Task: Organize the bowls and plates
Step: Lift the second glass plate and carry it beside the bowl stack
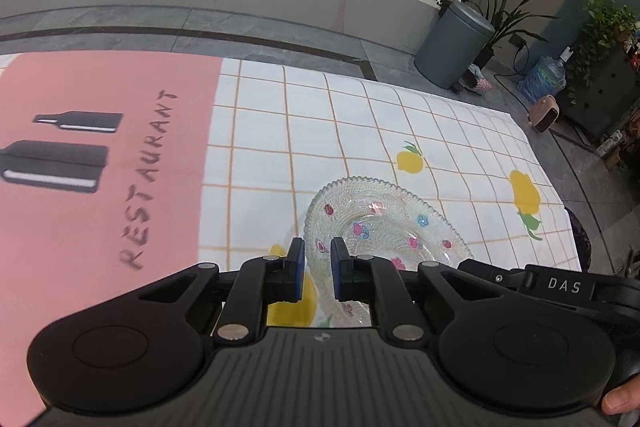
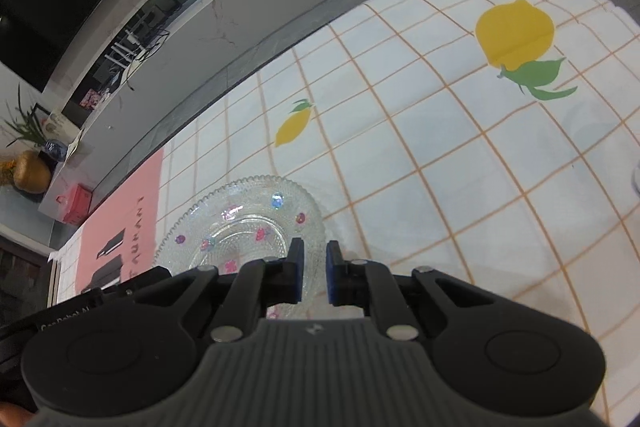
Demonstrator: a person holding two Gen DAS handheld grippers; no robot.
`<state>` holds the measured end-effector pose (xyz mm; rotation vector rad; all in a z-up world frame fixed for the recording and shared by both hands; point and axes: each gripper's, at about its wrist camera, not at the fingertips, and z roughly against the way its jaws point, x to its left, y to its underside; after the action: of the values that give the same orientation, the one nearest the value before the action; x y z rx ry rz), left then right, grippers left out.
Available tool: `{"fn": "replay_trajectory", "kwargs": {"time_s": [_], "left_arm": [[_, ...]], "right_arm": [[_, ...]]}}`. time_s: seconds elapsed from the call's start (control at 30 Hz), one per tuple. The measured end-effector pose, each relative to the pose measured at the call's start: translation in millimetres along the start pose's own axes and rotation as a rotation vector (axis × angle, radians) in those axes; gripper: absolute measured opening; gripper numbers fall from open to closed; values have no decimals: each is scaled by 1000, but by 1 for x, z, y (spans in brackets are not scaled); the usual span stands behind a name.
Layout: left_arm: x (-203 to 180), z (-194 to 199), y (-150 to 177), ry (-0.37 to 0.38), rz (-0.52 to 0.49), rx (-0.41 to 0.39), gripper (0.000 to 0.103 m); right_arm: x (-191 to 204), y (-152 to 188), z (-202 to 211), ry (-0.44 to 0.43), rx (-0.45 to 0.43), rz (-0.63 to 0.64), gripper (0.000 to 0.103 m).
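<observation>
A clear glass plate with a beaded rim and small coloured flower marks is held between both grippers over the checked tablecloth. My left gripper is shut on the plate's left rim, which runs between its blue pads. In the right wrist view the same plate lies left of centre, and my right gripper is shut on its right rim. The body of the right gripper shows at the right of the left wrist view, and a fingertip of the person's hand is at the bottom right corner.
A pink mat printed with bottles and "RESTAURANT" covers the left of the table. Beyond the far table edge stand a grey bin, a small heater and potted plants. A glass object peeks in at the right edge.
</observation>
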<state>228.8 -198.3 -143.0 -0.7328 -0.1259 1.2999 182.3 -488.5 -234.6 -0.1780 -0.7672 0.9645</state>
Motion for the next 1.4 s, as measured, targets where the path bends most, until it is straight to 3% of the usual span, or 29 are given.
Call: {"fn": "replay_trajectory", "kwargs": {"time_s": [0.53, 0.97, 1.13, 1.4], "left_arm": [[10, 100, 57, 5, 75, -95, 14], [31, 164, 119, -1, 147, -93, 14], [38, 179, 146, -22, 136, -96, 14], [61, 194, 179, -6, 195, -89, 14]], "right_arm": [[23, 70, 76, -74, -15, 46, 9], [44, 139, 125, -99, -6, 112, 9], [53, 167, 133, -83, 1, 176, 10], [47, 202, 129, -109, 81, 163, 10]]}}
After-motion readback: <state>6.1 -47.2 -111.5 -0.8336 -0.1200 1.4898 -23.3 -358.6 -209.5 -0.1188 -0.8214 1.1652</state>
